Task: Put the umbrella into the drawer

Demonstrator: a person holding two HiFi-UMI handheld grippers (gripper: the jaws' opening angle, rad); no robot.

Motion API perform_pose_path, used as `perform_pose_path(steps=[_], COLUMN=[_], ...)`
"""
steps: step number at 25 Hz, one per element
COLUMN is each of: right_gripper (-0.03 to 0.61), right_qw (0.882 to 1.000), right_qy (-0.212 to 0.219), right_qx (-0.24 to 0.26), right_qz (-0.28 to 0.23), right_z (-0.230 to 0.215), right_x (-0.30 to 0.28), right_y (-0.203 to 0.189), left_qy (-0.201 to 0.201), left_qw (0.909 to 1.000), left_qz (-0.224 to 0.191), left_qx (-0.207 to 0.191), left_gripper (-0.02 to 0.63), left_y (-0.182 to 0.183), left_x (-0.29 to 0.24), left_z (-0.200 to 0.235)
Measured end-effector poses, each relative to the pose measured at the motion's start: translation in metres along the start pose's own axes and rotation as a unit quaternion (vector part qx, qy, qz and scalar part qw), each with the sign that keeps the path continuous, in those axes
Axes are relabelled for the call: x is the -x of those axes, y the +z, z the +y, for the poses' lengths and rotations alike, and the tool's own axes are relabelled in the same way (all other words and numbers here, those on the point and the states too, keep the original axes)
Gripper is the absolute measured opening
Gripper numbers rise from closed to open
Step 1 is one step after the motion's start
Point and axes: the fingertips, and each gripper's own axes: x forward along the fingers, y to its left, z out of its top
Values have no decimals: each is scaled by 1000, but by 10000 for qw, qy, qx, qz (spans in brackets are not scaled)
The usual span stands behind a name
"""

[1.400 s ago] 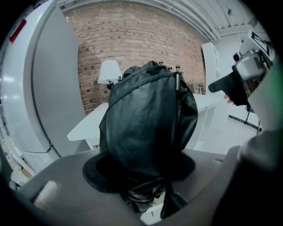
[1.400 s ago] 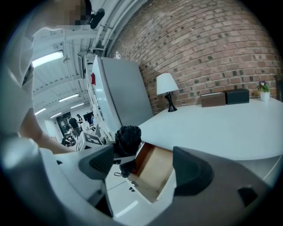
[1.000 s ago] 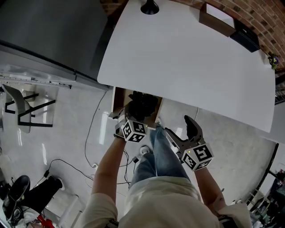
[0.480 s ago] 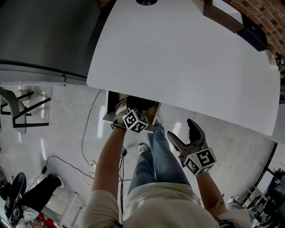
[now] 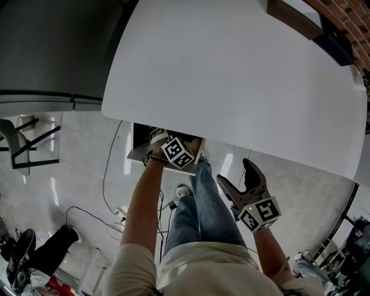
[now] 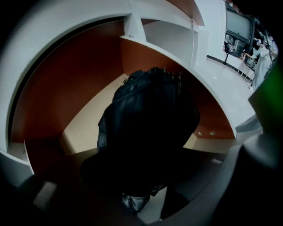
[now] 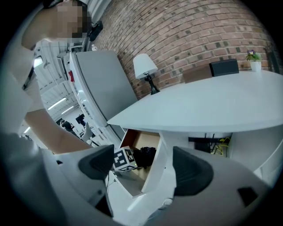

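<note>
The black folded umbrella (image 6: 148, 114) hangs low inside the open drawer (image 6: 66, 97), whose walls are brown and whose floor is tan. My left gripper (image 6: 146, 174) reaches steeply down into the drawer. Its jaws are opening, and the umbrella's bunched fabric still sits between them against the dark pads. In the head view only its marker cube (image 5: 177, 152) shows at the drawer (image 5: 134, 151), under the table edge. My right gripper (image 5: 237, 173) hovers open and empty to the right of the drawer. Its own view shows the umbrella (image 7: 146, 155) in the drawer (image 7: 132, 139).
The white round table (image 5: 243, 69) overhangs the drawer. A lamp (image 7: 144, 66) and a brown box (image 5: 289, 8) stand on its far side by the brick wall. A grey cabinet (image 5: 52, 46) is at the left. Cables (image 5: 104, 214) lie on the floor beside the person's leg (image 5: 202, 202).
My left gripper has sunk into the drawer with the umbrella, which no longer shows in the head view. The right gripper has dropped a little.
</note>
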Motion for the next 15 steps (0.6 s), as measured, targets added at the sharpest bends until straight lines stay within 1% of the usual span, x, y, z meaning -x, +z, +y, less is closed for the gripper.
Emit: perform_pose_path(steps=[3,9,12,15], right_gripper=[394,394,394,394], right_qw=[10000,9999,9999,9997], right_qy=[-30,-74,-59,-54], right_qx=[-45,-64,-64,-31], right_qz=[-17,-73,-141,-216], right_z=[-2,-3,2,9], right_x=[-1,4,9,17], right_y=[1,1,0,4], left_qy=[-63,-41,-54,-82], left_qw=[9999,9998,9992,9974], left_qz=[131,167,126,-80], left_qx=[23,142,371,706], left_gripper=[273,296,322,337], left_y=[-1,-2,-2,1], left_x=[-9,-11,-2,16], left_z=[-3,-3,-3,-2])
